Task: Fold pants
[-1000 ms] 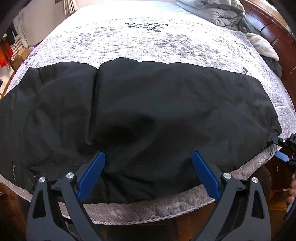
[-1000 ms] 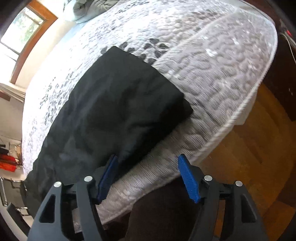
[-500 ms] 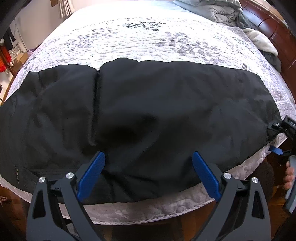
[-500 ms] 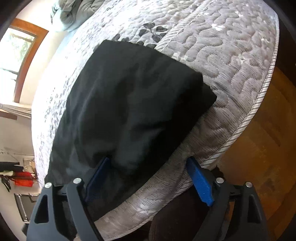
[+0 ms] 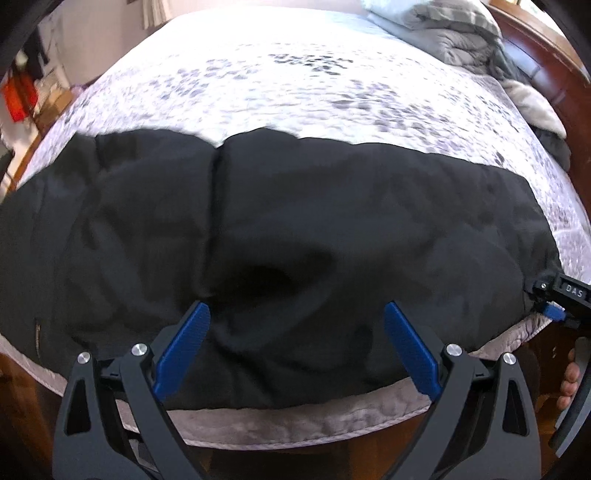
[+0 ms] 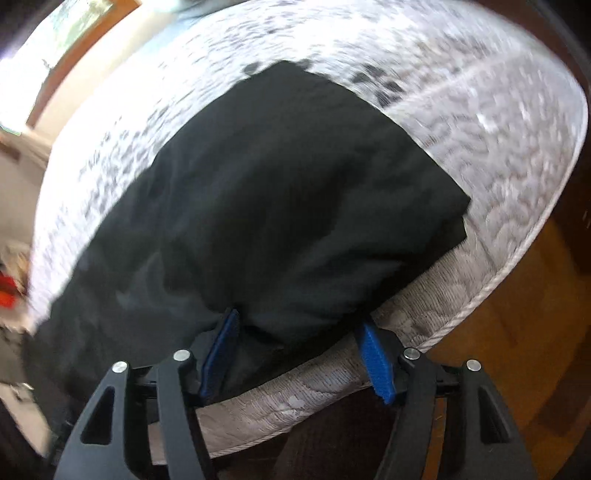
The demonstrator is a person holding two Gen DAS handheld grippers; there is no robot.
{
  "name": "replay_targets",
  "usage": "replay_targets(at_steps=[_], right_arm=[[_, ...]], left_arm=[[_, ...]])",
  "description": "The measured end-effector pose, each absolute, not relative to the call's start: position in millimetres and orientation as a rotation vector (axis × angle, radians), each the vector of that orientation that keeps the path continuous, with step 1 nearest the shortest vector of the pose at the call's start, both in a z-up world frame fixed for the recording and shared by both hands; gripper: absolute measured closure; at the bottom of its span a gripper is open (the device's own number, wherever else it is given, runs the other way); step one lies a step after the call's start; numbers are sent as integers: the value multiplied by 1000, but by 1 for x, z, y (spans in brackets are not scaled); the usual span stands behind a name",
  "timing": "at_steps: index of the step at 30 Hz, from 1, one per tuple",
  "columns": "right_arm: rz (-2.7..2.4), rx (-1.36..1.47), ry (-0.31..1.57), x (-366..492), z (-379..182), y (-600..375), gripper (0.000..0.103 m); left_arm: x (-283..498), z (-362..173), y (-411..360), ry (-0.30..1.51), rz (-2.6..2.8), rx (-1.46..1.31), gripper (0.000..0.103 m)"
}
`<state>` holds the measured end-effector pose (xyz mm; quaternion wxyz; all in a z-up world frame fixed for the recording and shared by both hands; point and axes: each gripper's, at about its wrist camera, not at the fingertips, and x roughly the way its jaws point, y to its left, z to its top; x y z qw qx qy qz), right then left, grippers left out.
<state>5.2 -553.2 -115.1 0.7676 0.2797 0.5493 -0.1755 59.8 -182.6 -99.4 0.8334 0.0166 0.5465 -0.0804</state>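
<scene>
Black pants (image 5: 295, 221) lie lengthwise along the near edge of the bed, with a seam fold left of centre. My left gripper (image 5: 295, 308) hovers open over the near edge of the pants, nothing between its blue pads. In the right wrist view the leg end of the pants (image 6: 277, 184) fills the middle. My right gripper (image 6: 298, 320) straddles the near edge of that end; its jaws are closing with a bulge of black fabric between them. The right gripper (image 5: 550, 299) also shows at the pants' right corner in the left wrist view.
The grey-patterned quilt (image 5: 295, 74) covers the bed, and its piped edge (image 6: 480, 288) runs just below the pants. A grey comforter (image 5: 443, 33) and a wooden bed frame (image 5: 546, 74) sit at the far right. Wooden floor (image 6: 517, 350) lies beyond the mattress. A person's fingers (image 5: 569, 380) hold the right tool.
My right gripper slid in over the leg end, rolled a little, and its jaws widened then narrowed around the fabric edge. The left gripper stayed open in nearly the same place.
</scene>
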Motion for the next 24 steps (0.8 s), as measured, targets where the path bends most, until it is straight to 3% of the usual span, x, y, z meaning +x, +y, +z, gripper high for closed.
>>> replay_targets(at_steps=[1, 4, 6, 9, 18, 24], right_arm=[[-385, 584, 1185, 7, -113, -550, 43], [-382, 587, 1140, 7, -107, -552, 61], [-367, 599, 1112, 4, -102, -562, 80], [-322, 590, 1099, 13, -98, -571, 95], [-293, 568, 982, 24, -51, -589, 97], [-394, 542, 1076, 14, -85, -593, 97]], left_arm=[[60, -99, -191, 1156, -181, 57, 8], [58, -98, -206, 1151, -220, 82, 8], [58, -99, -211, 1156, -225, 87, 8], [59, -103, -211, 1165, -218, 89, 8], [84, -119, -179, 1159, -122, -11, 6], [81, -124, -196, 1157, -151, 72, 5]])
